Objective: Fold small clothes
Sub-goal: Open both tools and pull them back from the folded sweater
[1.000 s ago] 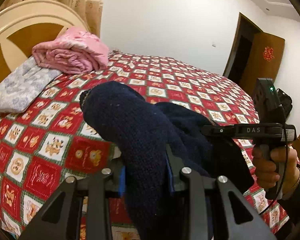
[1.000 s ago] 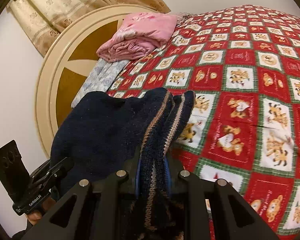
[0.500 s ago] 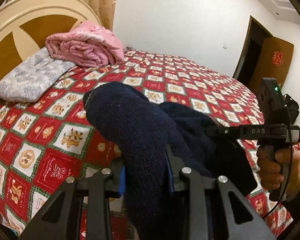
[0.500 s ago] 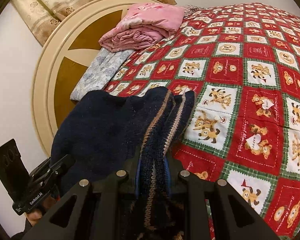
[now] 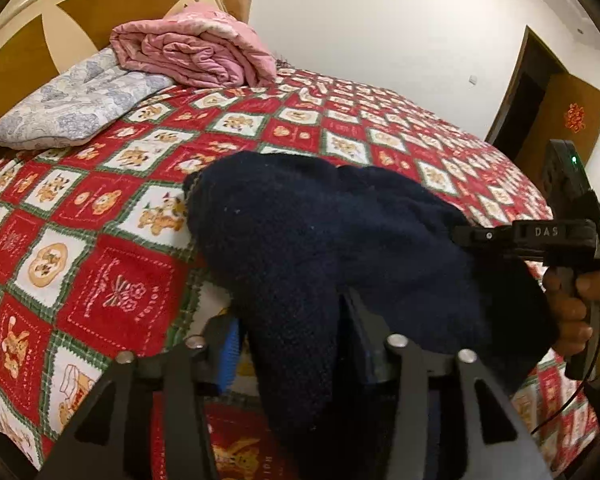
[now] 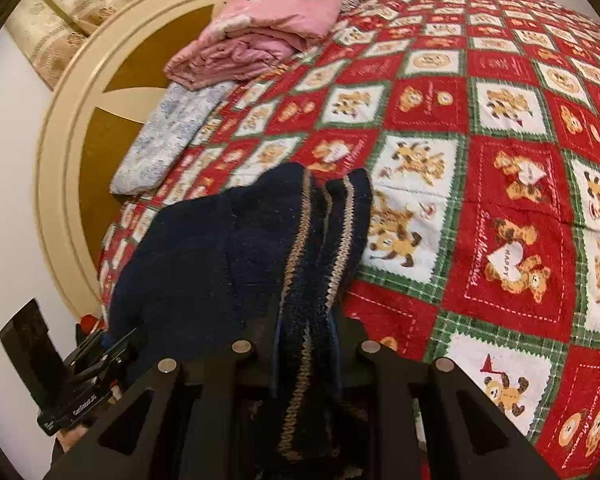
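a wide bed (image 5: 100, 272) under a red, white and green teddy-bear quilt (image 6: 512, 216) fills both views and serves as the landmark here. at the head of the bed stands a cream and brown headboard (image 5: 16, 40); against it lie a pale blue-grey pillow (image 5: 76, 104) and, on the pillow's far end, a folded pink blanket (image 5: 196, 56).

over the near edge of the bed hangs the task's piece, a dark navy knitted garment (image 5: 300, 240) with tan-striped trim (image 6: 300, 240), bunched and draped toward the quilt and held between the two tools.

the left gripper (image 5: 292, 344) points steeply down at the bed; its jaws have just been opening, and a gap with a blue pad showing now stands beside the fold of knit that runs between them, so the cloth looks loose there. the right gripper (image 6: 306, 340), just as steeply tilted toward the bed, is clamped on the striped edge. the person's right hand (image 5: 572, 312) grips that tool's handle near the foot side of the bed.

the likely risk: with one side let go while the garment is bunched, the knit may slump in a heap off the bed's edge or fold crooked, and thick loops could snag on the opening finger and drag the layer askew.
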`<state>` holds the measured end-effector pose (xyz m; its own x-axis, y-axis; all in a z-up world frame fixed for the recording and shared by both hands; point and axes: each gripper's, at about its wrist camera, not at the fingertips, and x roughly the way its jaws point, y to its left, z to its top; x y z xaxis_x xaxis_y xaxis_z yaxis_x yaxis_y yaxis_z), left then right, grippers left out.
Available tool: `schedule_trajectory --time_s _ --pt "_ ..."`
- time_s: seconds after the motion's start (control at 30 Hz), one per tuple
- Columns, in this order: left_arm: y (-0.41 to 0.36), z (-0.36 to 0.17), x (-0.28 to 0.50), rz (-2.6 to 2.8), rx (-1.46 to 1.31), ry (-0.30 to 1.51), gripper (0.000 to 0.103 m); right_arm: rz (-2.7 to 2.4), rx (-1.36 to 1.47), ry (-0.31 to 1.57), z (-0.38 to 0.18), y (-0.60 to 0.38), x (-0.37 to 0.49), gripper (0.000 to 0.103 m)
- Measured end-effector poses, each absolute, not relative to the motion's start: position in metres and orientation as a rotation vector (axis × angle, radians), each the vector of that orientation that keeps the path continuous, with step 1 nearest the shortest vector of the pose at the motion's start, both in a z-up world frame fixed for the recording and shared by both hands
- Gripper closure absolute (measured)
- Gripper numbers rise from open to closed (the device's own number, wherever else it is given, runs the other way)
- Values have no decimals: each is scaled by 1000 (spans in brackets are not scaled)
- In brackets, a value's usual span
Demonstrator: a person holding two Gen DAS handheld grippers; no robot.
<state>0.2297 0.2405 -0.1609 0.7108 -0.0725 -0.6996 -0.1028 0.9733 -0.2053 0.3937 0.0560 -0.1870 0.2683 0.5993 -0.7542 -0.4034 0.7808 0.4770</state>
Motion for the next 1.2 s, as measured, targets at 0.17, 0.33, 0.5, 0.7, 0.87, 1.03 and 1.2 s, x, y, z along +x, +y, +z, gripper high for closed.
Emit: schedule_trajectory --time_s 0.17,0.33,0.5,0.7,0.87,1.03,1.2 --pt "247 -171 217 69 -255 759 21 660 216 1132 -193 50 395 65" --pt "249 -167 196 120 -290 772 12 569 248 1084 -180 25 380 50" --pt "241 -160 156 181 -307 803 10 467 194 992 -150 2 336 47" --pt "227 -116 108 163 -270 690 10 407 66 823 -97 -7 254 43" --pt "217 -69 71 158 -245 566 9 391 -11 687 -55 -5 182 38" --pt "209 -40 48 146 -213 479 5 427 -44 590 -31 4 130 27" --pt "203 -25 36 127 -208 423 2 441 -100 549 -23 16 107 27"
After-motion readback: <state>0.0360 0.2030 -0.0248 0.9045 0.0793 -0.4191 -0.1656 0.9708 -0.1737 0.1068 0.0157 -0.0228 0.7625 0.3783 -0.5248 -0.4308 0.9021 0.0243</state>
